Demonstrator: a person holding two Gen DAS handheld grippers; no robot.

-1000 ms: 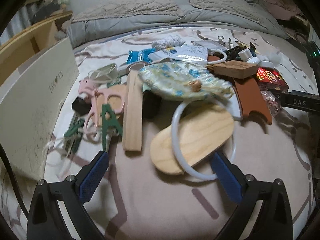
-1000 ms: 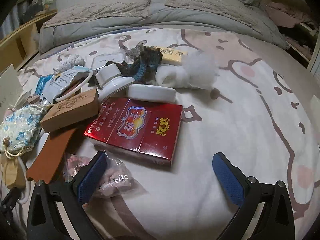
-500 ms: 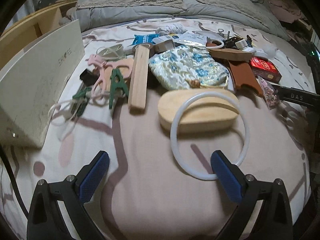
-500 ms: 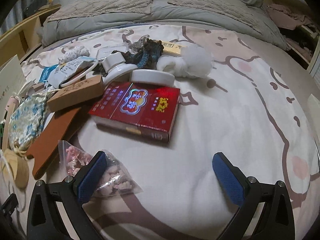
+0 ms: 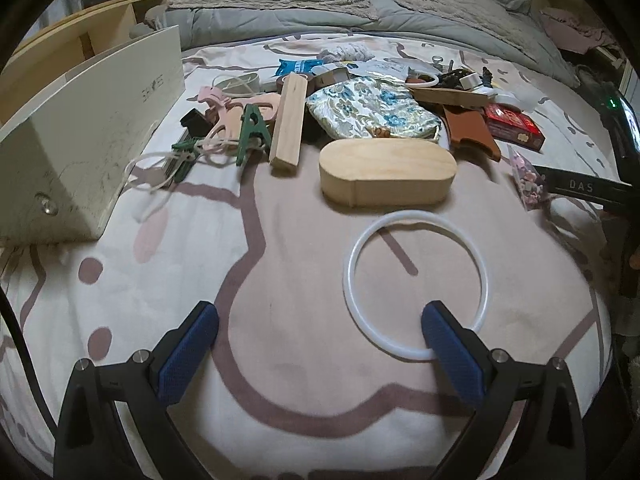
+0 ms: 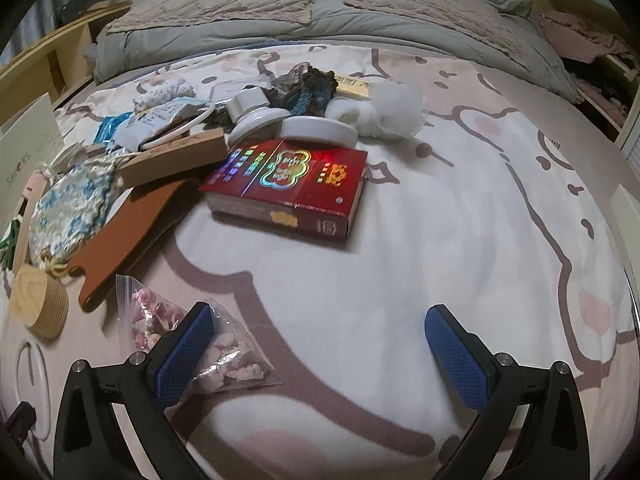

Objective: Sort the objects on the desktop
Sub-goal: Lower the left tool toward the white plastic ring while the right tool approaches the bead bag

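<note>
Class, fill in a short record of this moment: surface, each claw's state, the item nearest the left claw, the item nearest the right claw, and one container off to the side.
surface: bedspread with a cartoon print
left claw: open, holding nothing
nearest left claw: white ring lying flat, its near edge at the right finger
right claw: open, holding nothing
nearest right claw: clear bag of pink bits by the left finger
container: white box at the left
</note>
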